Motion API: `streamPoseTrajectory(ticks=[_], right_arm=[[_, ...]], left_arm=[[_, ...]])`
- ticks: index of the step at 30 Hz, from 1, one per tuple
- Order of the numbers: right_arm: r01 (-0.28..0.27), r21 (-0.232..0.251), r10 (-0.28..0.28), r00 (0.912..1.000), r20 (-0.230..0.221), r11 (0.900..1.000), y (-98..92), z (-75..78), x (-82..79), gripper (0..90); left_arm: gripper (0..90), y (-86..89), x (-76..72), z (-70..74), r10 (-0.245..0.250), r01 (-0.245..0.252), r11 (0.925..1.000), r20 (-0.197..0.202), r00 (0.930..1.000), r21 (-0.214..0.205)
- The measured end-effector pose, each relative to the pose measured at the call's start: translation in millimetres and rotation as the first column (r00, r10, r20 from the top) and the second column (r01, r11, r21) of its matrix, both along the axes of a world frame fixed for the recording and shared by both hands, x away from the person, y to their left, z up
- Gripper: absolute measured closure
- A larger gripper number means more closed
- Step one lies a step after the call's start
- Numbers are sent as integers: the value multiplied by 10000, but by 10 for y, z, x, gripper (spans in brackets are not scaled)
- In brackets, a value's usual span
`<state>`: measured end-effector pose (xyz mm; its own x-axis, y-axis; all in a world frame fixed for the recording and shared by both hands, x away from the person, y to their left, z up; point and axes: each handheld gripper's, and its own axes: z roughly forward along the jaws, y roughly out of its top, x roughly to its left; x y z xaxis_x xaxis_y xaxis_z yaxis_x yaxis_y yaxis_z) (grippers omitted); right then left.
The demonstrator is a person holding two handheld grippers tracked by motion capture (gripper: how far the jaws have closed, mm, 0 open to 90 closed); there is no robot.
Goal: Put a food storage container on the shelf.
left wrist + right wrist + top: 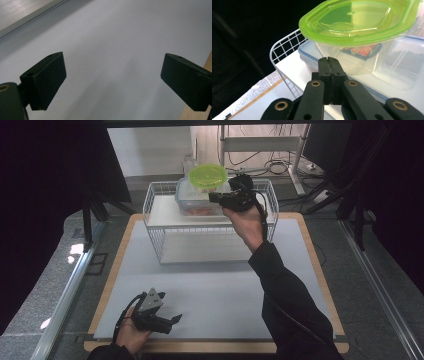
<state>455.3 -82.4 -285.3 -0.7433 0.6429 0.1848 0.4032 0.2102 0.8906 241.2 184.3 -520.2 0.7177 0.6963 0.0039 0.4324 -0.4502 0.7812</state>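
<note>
Near the counter's (215, 285) front edge, the left claw (112, 82) rests spread wide and empty, likely parked out of the way. Farther off, the right claw (328, 62), pressed together on nothing, noses at the green-lidded tub (352, 37). The tub sits upright on a clear box (387, 75) atop the wire basket (155, 215) near the back edge, its lid's long axis running across the counter.

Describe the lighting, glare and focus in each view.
High view: bright mat, black surroundings, green lid glowing. Left gripper view: left gripper open, its near fingers soft-edged, faint shadows on the mat. Right gripper view: highlights on the lid, dark backdrop, right gripper shut.
</note>
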Motion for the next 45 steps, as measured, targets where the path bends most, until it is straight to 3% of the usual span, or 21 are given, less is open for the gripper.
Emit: streamPoseTrajectory(ticks=[11, 15, 16, 17, 18, 20, 25, 31, 37, 45], right_arm=[[307, 73, -306, 9992, -243, 9995, 8, -60, 151, 900], [-58, 139, 61, 9999, -158, 9999, -1, -97, 63, 805], [-285, 89, 284, 9995, 98, 9996, -17, -122, -33, 711], [-285, 89, 284, 9995, 98, 9996, -17, -122, -33, 711], [-354, 22, 353, 9991, 249, 9994, -27, -141, -86, 649], [-448, -245, 462, 9970, 619, 9987, -65, -221, -241, 458], [-699, -437, 726, 9952, 660, 9966, -190, -430, -461, 254], [-819, -721, 861, 9947, 570, 9940, -350, -675, -640, 155], [-637, -1438, 737, 9951, 655, 9876, -585, -988, -850, 83], [-425, -1986, 596, 9949, 813, 9792, -812, -1196, -1032, 38]], left_arm=[[62, 1, 3, -4, -18, 18, 10000, -9, 10000, 3], [61, 10, 3, -2, 4, -4, 10000, -2, 10000, -57], [61, 12, 1, 1, 7, -7, 10000, 4, 10000, -49], [61, 12, 1, 1, 7, -7, 10000, 4, 10000, -49], [61, 9, 0, 2, -1, 1, 10000, 9, 10000, -56], [60, -1, 0, -1, -18, 18, 10000, -1, 10000, -14], [59, -8, -1, -2, 7, -7, 10000, 10, 10000, -41], [58, -5, 2, -2, -48, 48, 10000, -7, 10000, 61], [57, -13, 2, -7, -26, 26, 10000, -27, 10000, 50], [57, -20, 2, -12, -31, 31, 10000, -62, 10000, 52]])
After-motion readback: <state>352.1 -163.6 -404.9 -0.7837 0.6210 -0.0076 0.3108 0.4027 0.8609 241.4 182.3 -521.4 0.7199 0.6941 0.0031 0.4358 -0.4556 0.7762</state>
